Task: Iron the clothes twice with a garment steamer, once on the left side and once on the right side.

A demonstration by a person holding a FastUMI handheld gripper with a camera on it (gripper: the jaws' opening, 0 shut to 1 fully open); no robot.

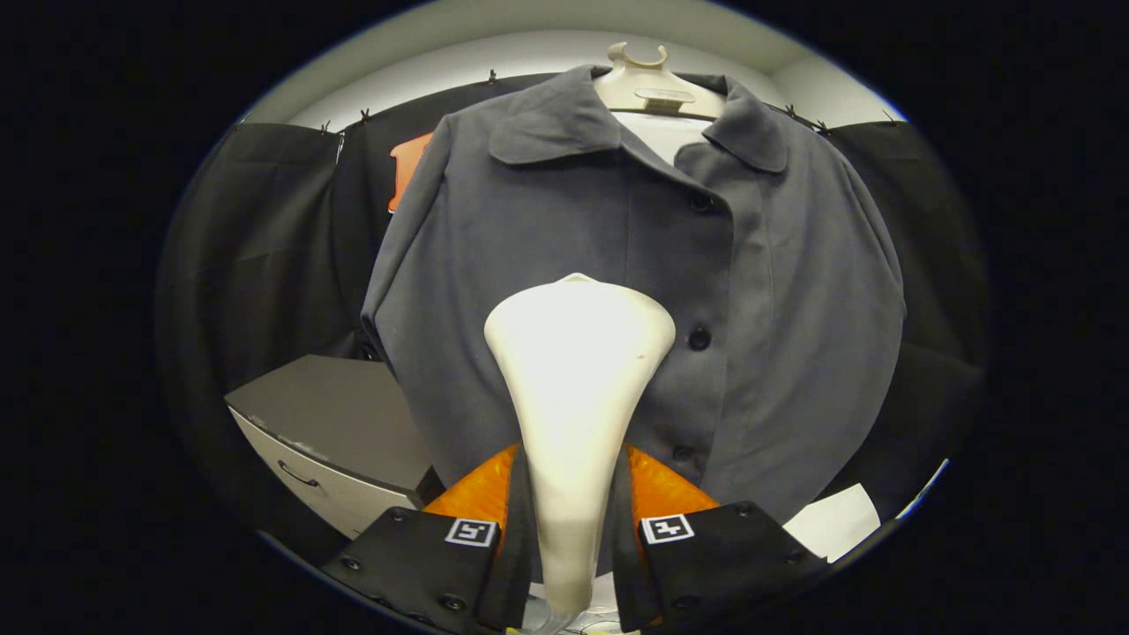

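I have the hand-held gripper pinching the garment steamer by its neck, both fingers pressed on it — its wide head lies against the grey shirt, left of the button row. The shirt hangs on a pale hanger.

Grey drawer cabinet, white hanger

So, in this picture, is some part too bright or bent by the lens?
In the gripper view, the steamer head, clamped between the gripper's fingers, is glaring and nearly washed out; the grey shirt behind it is evenly lit and sharp; the fisheye lens bows the shirt's sides and the cabinet outward.
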